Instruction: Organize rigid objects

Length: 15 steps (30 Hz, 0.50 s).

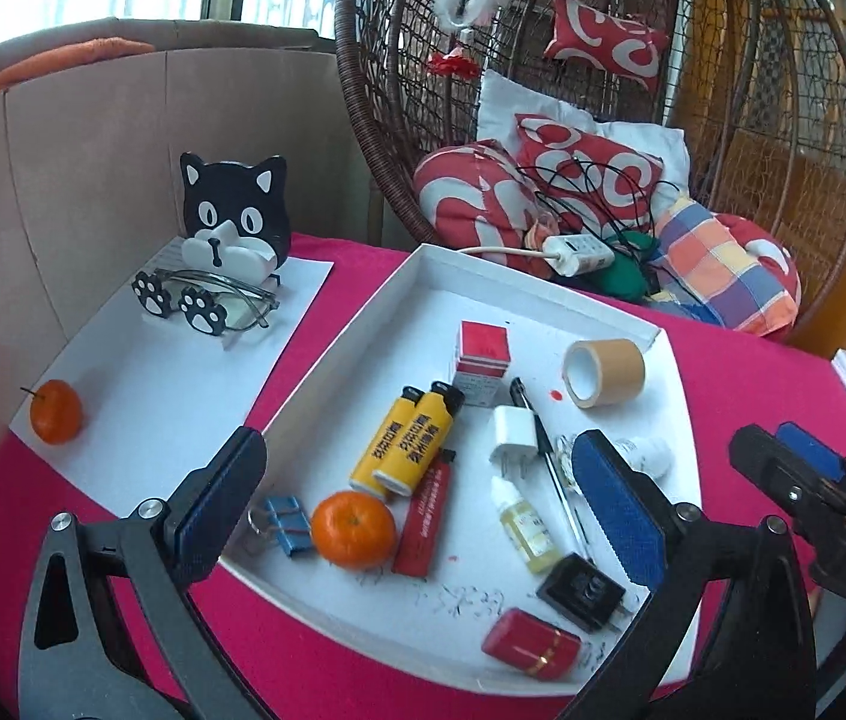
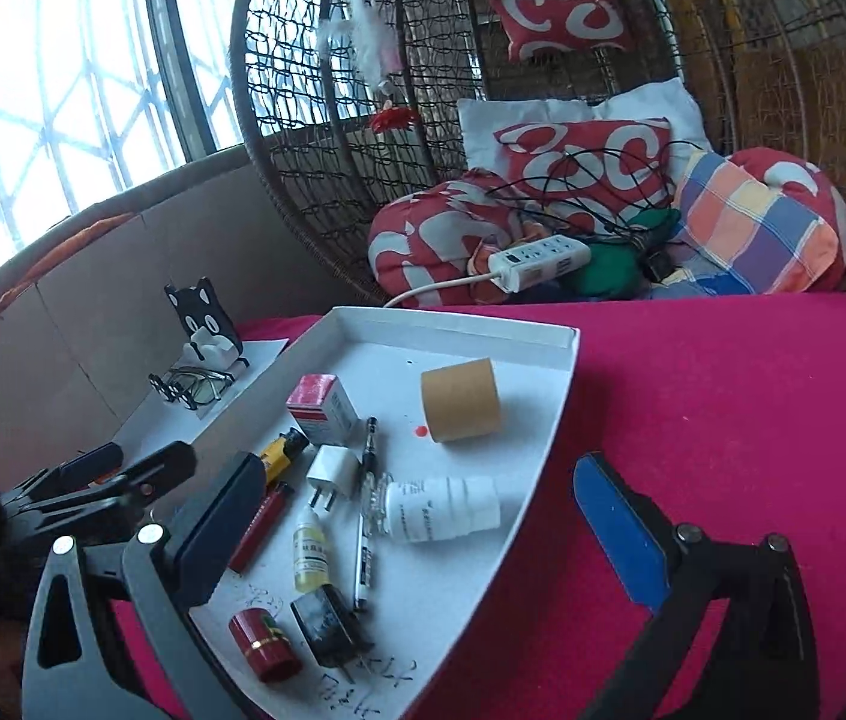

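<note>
Handling check: tray contents, both grippers apart and empty

My left gripper (image 1: 423, 498) and right gripper (image 2: 417, 522) hover over the tray (image 1: 423, 258). Tape roll (image 1: 605, 373): light, stiff; pinch its wall. Bottle (image 2: 444, 509): may roll; grip midbody. Lighters (image 1: 402, 440): slick; clamp flat sides.

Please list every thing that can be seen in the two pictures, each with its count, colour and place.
shallow cardboard tray: 1, white, on red cloth
plastic lighters: 3, two yellow, one red, tray left
round mandarins: 2, orange; one in tray, one on white sheet
tape roll: 1, brown, tray rear
wall chargers: 2, white centre, black front
dropper bottle: 1, yellowish, tray
binder clip: 1, blue, tray left
cat-shaped holder: 1, black-white, with glasses
left claw: open
right claw: open
</note>
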### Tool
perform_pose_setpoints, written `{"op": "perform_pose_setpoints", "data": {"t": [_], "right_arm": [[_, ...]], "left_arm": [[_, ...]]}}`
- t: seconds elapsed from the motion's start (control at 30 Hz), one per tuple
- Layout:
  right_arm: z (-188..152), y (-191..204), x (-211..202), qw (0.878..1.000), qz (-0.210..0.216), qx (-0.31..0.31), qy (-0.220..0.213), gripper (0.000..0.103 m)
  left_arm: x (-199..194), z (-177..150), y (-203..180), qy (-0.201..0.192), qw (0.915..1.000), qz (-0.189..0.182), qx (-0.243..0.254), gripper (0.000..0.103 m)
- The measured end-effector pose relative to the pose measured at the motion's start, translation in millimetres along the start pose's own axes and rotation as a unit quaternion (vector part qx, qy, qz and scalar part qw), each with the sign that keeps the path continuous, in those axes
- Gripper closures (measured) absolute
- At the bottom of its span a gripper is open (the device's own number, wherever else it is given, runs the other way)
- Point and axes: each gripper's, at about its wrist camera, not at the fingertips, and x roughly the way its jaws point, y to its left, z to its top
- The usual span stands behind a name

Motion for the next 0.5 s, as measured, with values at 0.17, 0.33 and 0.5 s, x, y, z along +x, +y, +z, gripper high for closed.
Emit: {"op": "perform_pose_setpoints", "data": {"t": [0.17,0.33,0.5], "right_arm": [[-6,-6,-12,1.0,-0.023,-0.019,0.0,0.0],[-7,-11,-37,0.996,-0.073,-0.032,-0.032,0.0],[-3,-19,-63,0.991,-0.107,-0.036,-0.069,0.0]], "left_arm": [[-28,-5,-29,-0.028,0.9928,0.081,0.084,0.0],[-56,-7,-44,-0.056,0.9914,0.067,0.098,0.0],[-90,-10,-56,-0.099,0.9894,0.069,0.081,0.0]]}}
